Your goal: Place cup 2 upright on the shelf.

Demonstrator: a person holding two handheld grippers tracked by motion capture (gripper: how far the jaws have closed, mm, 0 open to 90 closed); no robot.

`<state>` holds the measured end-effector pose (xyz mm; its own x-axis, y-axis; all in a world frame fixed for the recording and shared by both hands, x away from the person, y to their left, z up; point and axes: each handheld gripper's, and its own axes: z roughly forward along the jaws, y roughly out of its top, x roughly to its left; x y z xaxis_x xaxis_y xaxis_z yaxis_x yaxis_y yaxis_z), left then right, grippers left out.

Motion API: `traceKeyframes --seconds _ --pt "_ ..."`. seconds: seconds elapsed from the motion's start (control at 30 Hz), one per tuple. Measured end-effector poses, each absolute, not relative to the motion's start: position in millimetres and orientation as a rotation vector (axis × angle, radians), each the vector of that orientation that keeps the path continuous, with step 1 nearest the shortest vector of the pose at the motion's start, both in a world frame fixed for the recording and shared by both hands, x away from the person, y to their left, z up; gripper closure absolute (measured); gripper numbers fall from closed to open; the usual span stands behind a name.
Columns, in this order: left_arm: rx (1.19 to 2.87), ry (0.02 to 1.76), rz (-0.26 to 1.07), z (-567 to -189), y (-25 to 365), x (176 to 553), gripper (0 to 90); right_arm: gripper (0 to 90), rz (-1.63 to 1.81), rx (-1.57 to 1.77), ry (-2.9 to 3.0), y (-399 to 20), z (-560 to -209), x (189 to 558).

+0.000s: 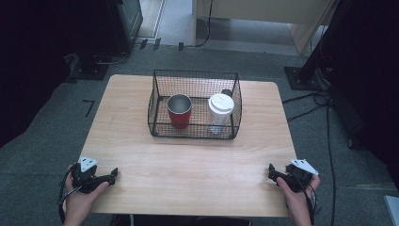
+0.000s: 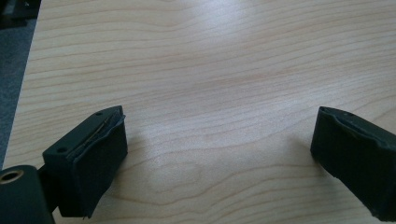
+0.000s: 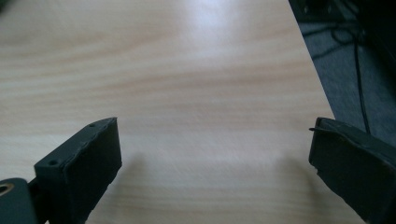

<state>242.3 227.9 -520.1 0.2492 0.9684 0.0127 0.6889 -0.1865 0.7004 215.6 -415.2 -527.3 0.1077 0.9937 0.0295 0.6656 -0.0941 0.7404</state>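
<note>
Both the left gripper (image 1: 113, 174) and right gripper (image 1: 271, 170) sit wide open, empty, at the near edge of the wooden table (image 1: 188, 160), probably ready for the 2 cups, the red metal cup (image 1: 179, 111) and the white-lidded cup (image 1: 220, 112), in the black wire basket (image 1: 195, 75).

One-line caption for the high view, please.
Two open grippers, left and right, rest at the table's near edge; basket holds two cups.

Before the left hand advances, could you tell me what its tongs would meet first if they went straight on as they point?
Bare table, it seems: the open left tongs show only wood ahead.
</note>
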Motion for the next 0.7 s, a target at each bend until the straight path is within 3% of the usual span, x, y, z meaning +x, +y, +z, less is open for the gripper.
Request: traceKeyframes --seconds 0.7 --pt "1.951 1.502 0.629 -520.1 228.0 242.3 4.3 1.9 0.757 1.792 1.705 -430.6 -528.7 203.0"
